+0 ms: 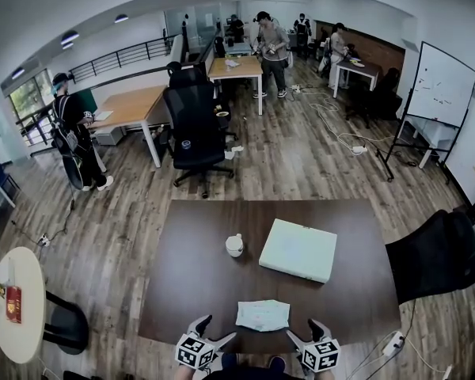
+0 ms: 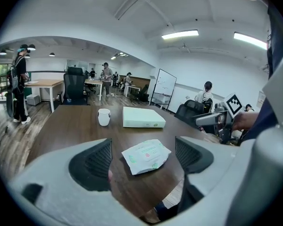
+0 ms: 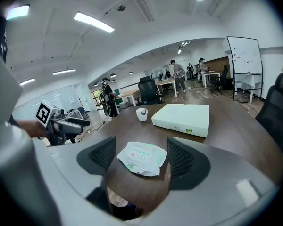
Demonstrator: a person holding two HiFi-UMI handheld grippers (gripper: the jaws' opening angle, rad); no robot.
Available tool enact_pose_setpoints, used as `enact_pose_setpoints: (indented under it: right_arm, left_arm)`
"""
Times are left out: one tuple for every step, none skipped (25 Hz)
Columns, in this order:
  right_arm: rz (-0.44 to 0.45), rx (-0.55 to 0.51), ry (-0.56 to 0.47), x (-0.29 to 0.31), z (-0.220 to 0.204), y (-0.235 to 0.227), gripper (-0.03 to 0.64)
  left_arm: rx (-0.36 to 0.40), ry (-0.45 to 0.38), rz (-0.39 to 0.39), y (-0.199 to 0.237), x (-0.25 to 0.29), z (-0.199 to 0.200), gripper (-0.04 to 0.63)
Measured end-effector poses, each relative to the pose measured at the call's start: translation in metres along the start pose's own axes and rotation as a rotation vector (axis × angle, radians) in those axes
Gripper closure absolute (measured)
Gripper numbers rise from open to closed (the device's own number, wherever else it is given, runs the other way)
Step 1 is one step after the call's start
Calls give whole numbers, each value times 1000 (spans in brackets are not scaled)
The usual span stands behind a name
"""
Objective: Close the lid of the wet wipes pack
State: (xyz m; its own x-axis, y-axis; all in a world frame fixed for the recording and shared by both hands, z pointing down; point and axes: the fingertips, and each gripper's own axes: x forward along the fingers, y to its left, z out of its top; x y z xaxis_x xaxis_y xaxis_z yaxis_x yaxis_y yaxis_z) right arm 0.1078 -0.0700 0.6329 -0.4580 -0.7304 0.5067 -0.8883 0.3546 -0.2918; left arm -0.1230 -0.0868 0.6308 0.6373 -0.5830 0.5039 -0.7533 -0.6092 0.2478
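Risk first: wet wipes pack is a soft pouch lying loose and flat on the tabletop, near the front edge and between the two tools, touching neither. Push the flap with one tool only and I'd expect the pack to skid or spin rather than latch, and toward the near edge it could go off the tabletop. Pressing off-centre would likely crumple the film and leave the lid half-seated. Left tool is released, pads apart, nothing between them, and the pack sits ahead of the gap. Right tool is in the same state, also empty. One probably needs to pin the pouch while the other presses. Lid itself is too small to read; it looks roughly flat and I can't confirm it's unlatched. Containers: white cup stands upright further back, contents not visible. Pale green flat box sits just beside it, closed, contents hidden. Both are well apart from the pack, so collision risk is low.
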Motion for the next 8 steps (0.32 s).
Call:
enact_pose_setpoints:
  right_arm:
    - [2,0,-1,0,0,1,264]
    - [3,-3,-3,0,1,3,264]
    - [5,-7,-8,1,3,4,264]
    - [6,-14,-15,3,6,3,264]
    - [5,-21,-25,7,11,0,264]
    - [5,-30,-37,12,17,-3,264]
    - [5,-38,-51,17,24,-7,264]
    - [5,-47,-65,22,31,-11,264]
  left_arm:
    - [1,2,-1,0,-1,-1,187]
    - [2,1,0,0,-1,-2,187]
    - [2,-3,2,2,-1,-2,187]
    - [4,-8,5,5,0,-1,187]
    - [9,-15,8,8,3,2,187]
    - [16,-25,9,11,6,7,187]
    - [24,-36,10,14,11,13,187]
    - [33,-47,12,17,15,19,187]
